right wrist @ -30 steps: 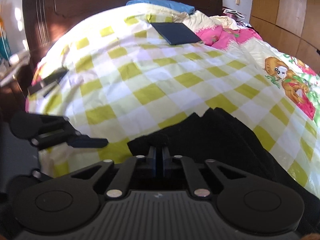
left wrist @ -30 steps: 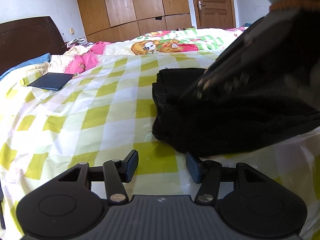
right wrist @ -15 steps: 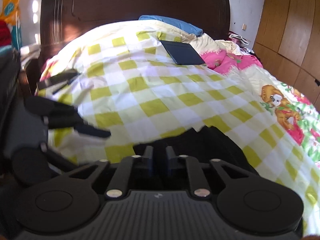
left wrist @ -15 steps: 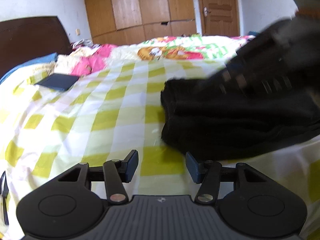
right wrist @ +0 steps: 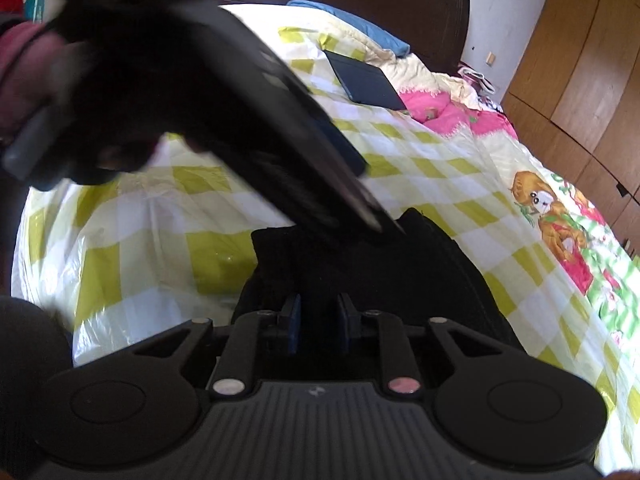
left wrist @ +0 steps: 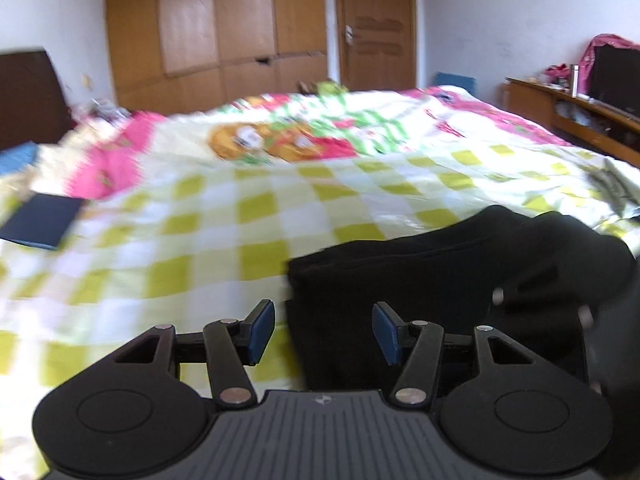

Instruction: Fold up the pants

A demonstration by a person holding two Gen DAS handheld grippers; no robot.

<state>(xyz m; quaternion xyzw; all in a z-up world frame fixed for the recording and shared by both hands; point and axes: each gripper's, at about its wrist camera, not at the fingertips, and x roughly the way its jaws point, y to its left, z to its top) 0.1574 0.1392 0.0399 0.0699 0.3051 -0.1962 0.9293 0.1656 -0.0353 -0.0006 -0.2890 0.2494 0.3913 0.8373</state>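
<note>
The black pants (left wrist: 440, 264) lie folded in a thick bundle on the yellow-checked bed cover (left wrist: 224, 240). My left gripper (left wrist: 323, 332) is open, its blue pads either side of the bundle's near left corner, just above it. In the right wrist view the pants (right wrist: 400, 264) lie right under my right gripper (right wrist: 318, 322), whose jaws stand a little apart over the dark cloth. The left gripper (right wrist: 372, 216) crosses that view from the upper left, blurred, its tip at the bundle's far edge.
A dark flat tablet case (left wrist: 40, 220) lies on the cover to the far left, also seen near the headboard (right wrist: 366, 80). A cartoon quilt (left wrist: 280, 140) covers the far side. Wardrobe and door stand behind; a low shelf (left wrist: 580, 112) runs along the right.
My right gripper has opened from shut to slightly apart. My left gripper has swung right and closer, from in front of the bundle to over its corner.
</note>
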